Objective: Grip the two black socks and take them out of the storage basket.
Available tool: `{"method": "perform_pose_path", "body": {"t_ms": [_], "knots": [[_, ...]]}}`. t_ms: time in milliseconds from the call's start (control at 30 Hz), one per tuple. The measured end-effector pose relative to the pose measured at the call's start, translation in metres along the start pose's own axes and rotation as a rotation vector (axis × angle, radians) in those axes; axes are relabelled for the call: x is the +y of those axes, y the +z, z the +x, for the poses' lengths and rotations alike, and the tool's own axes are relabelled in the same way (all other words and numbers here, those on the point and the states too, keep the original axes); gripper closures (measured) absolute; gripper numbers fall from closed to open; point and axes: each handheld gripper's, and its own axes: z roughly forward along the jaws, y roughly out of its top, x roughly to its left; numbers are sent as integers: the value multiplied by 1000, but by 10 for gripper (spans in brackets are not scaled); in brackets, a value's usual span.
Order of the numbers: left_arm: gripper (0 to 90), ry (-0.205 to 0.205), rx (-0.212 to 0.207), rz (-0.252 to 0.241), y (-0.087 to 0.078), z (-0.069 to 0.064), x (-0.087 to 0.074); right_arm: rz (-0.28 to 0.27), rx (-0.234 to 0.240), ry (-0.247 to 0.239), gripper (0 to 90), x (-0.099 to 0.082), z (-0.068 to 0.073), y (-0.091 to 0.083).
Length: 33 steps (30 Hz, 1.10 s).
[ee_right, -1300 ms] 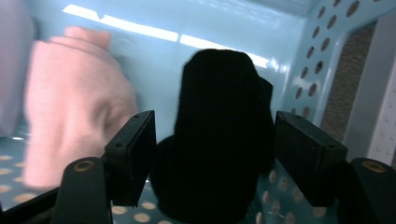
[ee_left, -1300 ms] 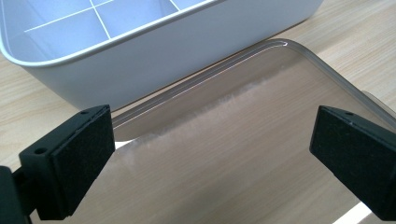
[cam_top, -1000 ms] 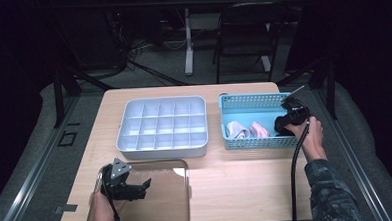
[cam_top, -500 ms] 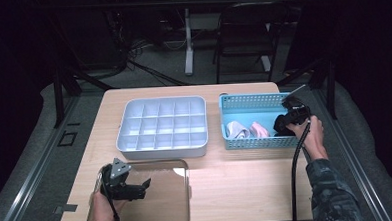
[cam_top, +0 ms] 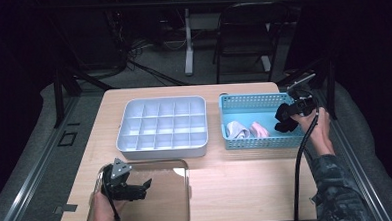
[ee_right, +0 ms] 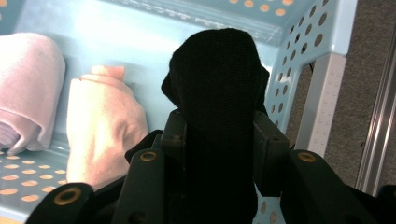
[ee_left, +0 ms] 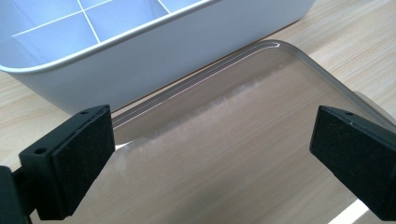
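Observation:
My right gripper [cam_top: 286, 119] [ee_right: 217, 140] hangs over the right end of the blue perforated basket [cam_top: 253, 97] [ee_right: 140, 28]. Its jaws have just been closing and are now shut on a black rolled sock [ee_right: 215, 74] [cam_top: 283, 125], held a little above the basket floor. A pink rolled sock [ee_right: 105, 126] [cam_top: 259, 129] and a paler one [ee_right: 28, 84] [cam_top: 236, 130] lie in the basket to its left. My left gripper [cam_top: 146, 186] [ee_left: 215, 158] rests open over a clear plastic lid [cam_top: 163, 197] [ee_left: 280, 93], with nothing between its pads.
A white tray with several empty compartments [cam_top: 162, 123] [ee_left: 187, 51] stands in the middle of the wooden table [cam_top: 247, 178], just beyond the lid. A cable trails from the right gripper down along the person's forearm. A chair and table legs stand beyond the far edge.
The right gripper has lifted slightly inside the basket with the black sock between its jaws. The left gripper has kept still.

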Motion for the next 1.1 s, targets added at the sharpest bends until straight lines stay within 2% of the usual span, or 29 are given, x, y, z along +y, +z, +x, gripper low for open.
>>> {"method": "perform_pose_path", "body": {"t_ms": [433, 700, 967, 1100], "knots": [[1, 22, -22, 0, 2, -3, 1, -33, 31, -5, 639, 2, -4, -17], [1, 31, -31, -1, 2, -6, 1, -74, 39, -14, 643, 1, -5, -39], [1, 37, -36, 4, 4, -6, 1, -110, 67, -49, 644, 0, 6, -63], [1, 40, -39, 4, 4, -7, 2, -119, 79, -60, 644, -2, 10, -69]]}}
